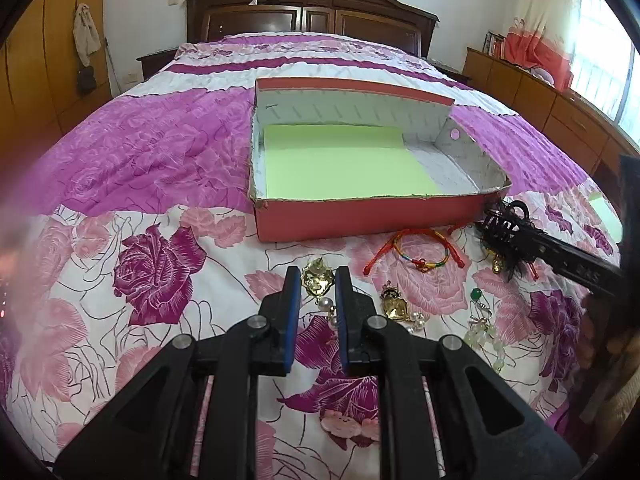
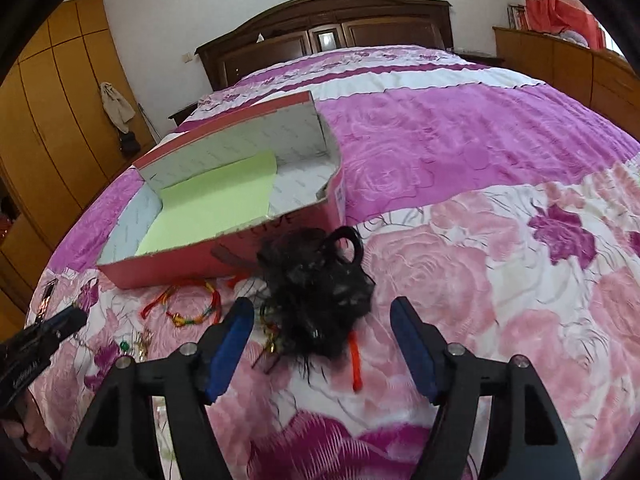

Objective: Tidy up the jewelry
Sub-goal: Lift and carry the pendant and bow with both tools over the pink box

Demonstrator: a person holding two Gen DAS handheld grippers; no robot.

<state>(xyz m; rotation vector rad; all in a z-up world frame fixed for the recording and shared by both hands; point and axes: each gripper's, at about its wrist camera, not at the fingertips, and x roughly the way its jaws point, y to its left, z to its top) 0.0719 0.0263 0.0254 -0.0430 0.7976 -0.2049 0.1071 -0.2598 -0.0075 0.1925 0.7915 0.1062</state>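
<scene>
The red box (image 1: 360, 216) sits far on the bedspread (image 1: 160, 152), still without jewelry. The right gripper (image 2: 322, 316), jaws wide, flanks the black hair clip (image 2: 316, 280); closing could snag the red cord (image 2: 354, 364). The left gripper (image 1: 318, 284) is nearly closed, holding nothing, near the gold earring (image 1: 318, 282).

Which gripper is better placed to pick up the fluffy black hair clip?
Right gripper: its open jaws flank the fluffy black hair clip. Left gripper is nearly shut over a gold earring.
</scene>
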